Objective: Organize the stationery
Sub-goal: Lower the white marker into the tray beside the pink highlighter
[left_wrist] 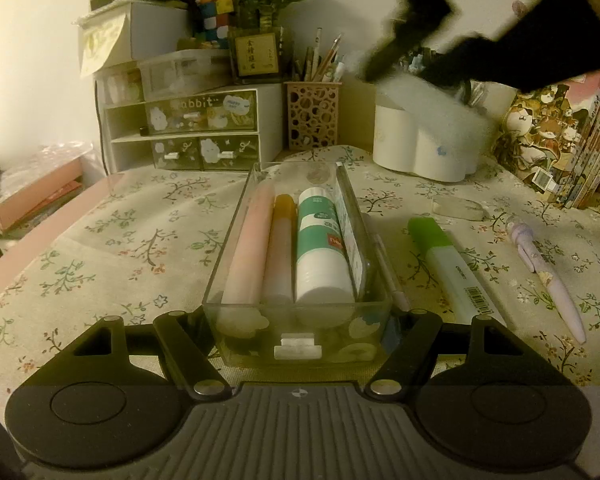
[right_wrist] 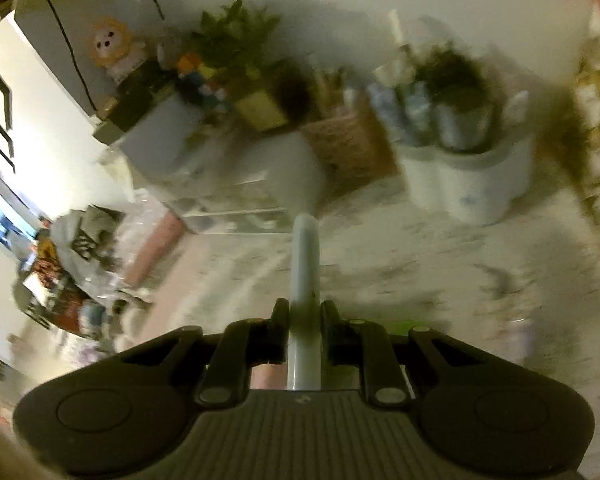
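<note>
My left gripper (left_wrist: 298, 316) is shut on the near end of a clear plastic drawer tray (left_wrist: 236, 248) that rests on the floral cloth. In the tray lie a pink pen (left_wrist: 250, 248), an orange-capped pen (left_wrist: 281, 248) and a green-and-white glue stick (left_wrist: 322, 248). A green highlighter (left_wrist: 448, 260) and a lilac pen (left_wrist: 548, 276) lie on the cloth to the right of it. My right gripper (right_wrist: 305, 316) is shut on a pale blue-grey pen (right_wrist: 305, 264) and holds it up in the air; the view is blurred. The right gripper shows in the left wrist view (left_wrist: 500, 12) as a dark blur at top right.
A white drawer unit (left_wrist: 188, 128) with one open slot stands at the back left. A lattice pen cup (left_wrist: 313, 114) and a white cloud-shaped holder (left_wrist: 424, 144) stand behind the tray. Books (left_wrist: 560, 140) stand at the right. A clear eraser (left_wrist: 458, 208) lies on the cloth.
</note>
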A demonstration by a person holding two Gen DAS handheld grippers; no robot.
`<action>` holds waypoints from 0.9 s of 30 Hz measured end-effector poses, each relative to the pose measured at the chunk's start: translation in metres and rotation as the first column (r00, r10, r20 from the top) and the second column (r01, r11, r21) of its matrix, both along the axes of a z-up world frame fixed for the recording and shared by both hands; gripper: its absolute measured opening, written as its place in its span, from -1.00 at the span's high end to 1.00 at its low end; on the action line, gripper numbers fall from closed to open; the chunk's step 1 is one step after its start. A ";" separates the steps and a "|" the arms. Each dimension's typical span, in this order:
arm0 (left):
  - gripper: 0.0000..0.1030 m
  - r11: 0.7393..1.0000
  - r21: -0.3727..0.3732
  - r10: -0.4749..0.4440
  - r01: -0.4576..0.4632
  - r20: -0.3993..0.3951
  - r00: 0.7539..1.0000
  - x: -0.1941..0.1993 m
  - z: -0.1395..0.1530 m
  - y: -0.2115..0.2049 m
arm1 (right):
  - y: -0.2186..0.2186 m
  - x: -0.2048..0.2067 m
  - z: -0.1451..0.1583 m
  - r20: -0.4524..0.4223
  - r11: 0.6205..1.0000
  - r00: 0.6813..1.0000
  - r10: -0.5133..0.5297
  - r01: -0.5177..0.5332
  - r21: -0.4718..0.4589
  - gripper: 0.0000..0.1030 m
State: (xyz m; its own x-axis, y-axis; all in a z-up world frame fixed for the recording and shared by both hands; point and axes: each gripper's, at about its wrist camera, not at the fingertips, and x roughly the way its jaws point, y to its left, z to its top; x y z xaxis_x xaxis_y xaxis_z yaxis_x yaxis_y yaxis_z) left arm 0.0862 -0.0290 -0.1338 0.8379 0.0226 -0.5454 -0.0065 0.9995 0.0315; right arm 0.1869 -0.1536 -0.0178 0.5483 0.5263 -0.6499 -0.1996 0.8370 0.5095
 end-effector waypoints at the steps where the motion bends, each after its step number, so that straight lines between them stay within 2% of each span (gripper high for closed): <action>1: -0.42 1.000 0.001 -0.001 0.001 0.000 1.000 0.000 0.000 0.000 | 0.006 0.004 0.000 -0.019 1.000 1.000 0.004 -0.004 0.011 0.86; 10: -0.42 1.000 0.001 -0.006 0.006 0.002 1.000 0.001 0.000 0.001 | 0.053 0.038 -0.025 -0.194 0.996 0.979 0.069 -0.081 -0.050 0.86; 17: -0.42 1.000 0.002 -0.006 0.006 0.002 1.000 0.001 0.000 0.001 | 0.064 0.051 -0.039 -0.256 0.991 0.965 0.063 -0.090 -0.098 0.86; 22: -0.42 1.000 0.002 -0.006 0.006 0.001 1.000 0.001 0.000 0.001 | 0.065 0.058 -0.052 -0.323 0.991 0.943 0.077 -0.107 -0.078 0.85; 27: -0.42 1.000 0.001 -0.006 0.006 0.001 1.000 0.002 0.000 0.002 | 0.066 0.055 -0.054 -0.324 0.988 0.942 0.091 -0.125 -0.086 0.82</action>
State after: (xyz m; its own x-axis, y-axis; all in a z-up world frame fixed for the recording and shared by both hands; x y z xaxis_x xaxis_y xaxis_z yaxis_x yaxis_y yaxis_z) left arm 0.0878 -0.0274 -0.1336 0.8386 0.0182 -0.5445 -0.0009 0.9995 0.0321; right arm 0.2422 -0.0880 -0.0719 0.2480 0.4907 -0.8353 -0.1335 0.8713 0.4722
